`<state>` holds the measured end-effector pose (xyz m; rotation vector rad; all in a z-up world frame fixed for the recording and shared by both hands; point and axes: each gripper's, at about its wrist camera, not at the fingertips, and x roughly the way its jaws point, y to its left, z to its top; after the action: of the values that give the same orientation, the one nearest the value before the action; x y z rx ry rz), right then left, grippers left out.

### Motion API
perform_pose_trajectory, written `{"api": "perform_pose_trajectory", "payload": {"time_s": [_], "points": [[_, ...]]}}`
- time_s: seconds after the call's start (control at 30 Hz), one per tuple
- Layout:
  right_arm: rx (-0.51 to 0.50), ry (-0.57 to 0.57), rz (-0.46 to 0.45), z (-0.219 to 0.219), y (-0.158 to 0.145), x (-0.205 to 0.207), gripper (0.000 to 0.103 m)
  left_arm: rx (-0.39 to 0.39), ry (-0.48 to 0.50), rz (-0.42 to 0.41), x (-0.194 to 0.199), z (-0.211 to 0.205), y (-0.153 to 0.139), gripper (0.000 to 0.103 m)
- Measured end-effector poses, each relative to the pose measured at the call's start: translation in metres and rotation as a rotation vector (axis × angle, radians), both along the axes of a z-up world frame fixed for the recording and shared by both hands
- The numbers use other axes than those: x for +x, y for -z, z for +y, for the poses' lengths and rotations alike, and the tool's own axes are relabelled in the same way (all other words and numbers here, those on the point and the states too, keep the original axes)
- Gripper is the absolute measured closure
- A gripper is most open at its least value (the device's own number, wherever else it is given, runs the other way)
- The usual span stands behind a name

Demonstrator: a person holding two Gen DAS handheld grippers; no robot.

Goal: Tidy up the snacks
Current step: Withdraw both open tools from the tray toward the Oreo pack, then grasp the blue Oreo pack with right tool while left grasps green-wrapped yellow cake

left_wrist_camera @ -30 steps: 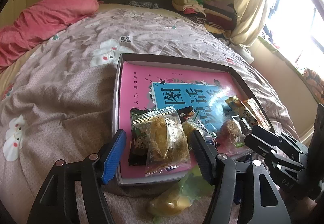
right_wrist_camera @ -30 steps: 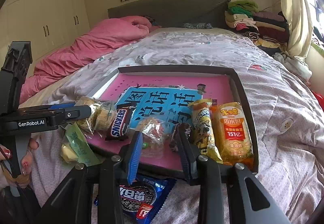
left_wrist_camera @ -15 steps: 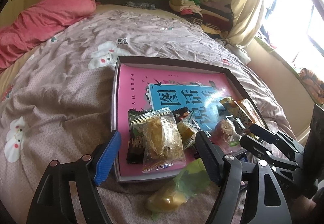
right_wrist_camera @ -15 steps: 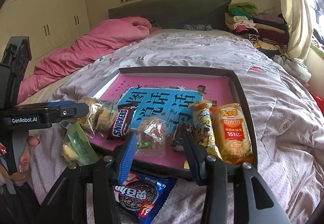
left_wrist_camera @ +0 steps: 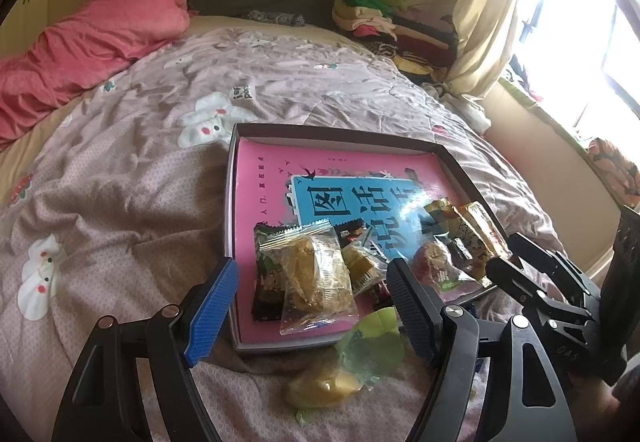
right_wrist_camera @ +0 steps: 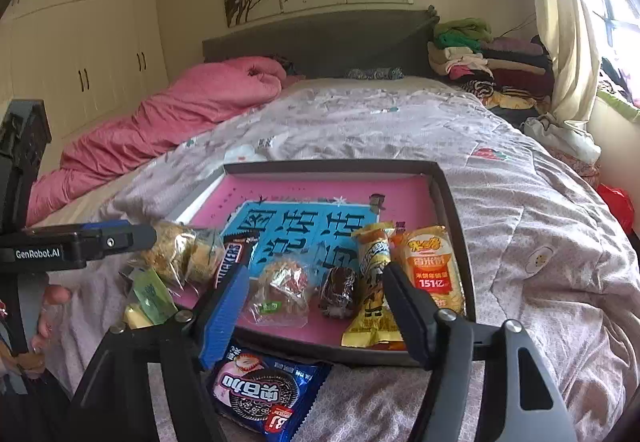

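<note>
Sorting is maybe two-thirds done, my read: most snacks sit in the tray, two still lie on the quilt outside it. Nearest, the right gripper (right_wrist_camera: 314, 312) hovers over the tray's front edge; its jaws have just been opening, nothing pinched, and the wrapped cake (right_wrist_camera: 280, 292) and dark round candy (right_wrist_camera: 338, 292) lie loose on the tray floor between the fingers. Just below, on the quilt (right_wrist_camera: 540, 242) outside the front wall, is the blue cookie pack (right_wrist_camera: 260, 396), still to go in. Left gripper (left_wrist_camera: 310, 308) is also released, jaws have been widening, gripping nothing; the clear-bagged pastry (left_wrist_camera: 316, 278) lies flat in the tray between its fingers, on top of a dark packet (left_wrist_camera: 264, 282). Outside the tray's near corner sits the green-wrapped pastry (left_wrist_camera: 348, 374) on the quilt, second leftover. Tray (right_wrist_camera: 456, 218): shallow dark-walled box with a pink and blue printed sheet as its floor. Contents along the near side, left to right in the right view: pastry bags (right_wrist_camera: 180, 254), chocolate bar (right_wrist_camera: 230, 262), cake, candy, yellow wafer stick (right_wrist_camera: 374, 282), orange rice-cracker pack (right_wrist_camera: 430, 268). Far half of the tray is bare. Items are grouped loosely, some overlapping at the left, so tidying may remain. Beyond: pink duvet (right_wrist_camera: 172, 122), headboard (right_wrist_camera: 320, 42), stacked clothes (right_wrist_camera: 480, 62), wardrobe (right_wrist_camera: 80, 50).
</note>
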<state>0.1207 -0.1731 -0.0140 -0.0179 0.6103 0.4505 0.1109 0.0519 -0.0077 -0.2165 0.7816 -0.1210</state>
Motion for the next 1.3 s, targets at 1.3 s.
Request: {"api": "perform_pose_trajectory", "payload": {"time_s": [1.3], "points": [[-0.01,-0.059,0.201,0.014,0.019,-0.032,0.017,0.032,0.082,0.136,-0.032,-0.008,0.023,0.022]]}}
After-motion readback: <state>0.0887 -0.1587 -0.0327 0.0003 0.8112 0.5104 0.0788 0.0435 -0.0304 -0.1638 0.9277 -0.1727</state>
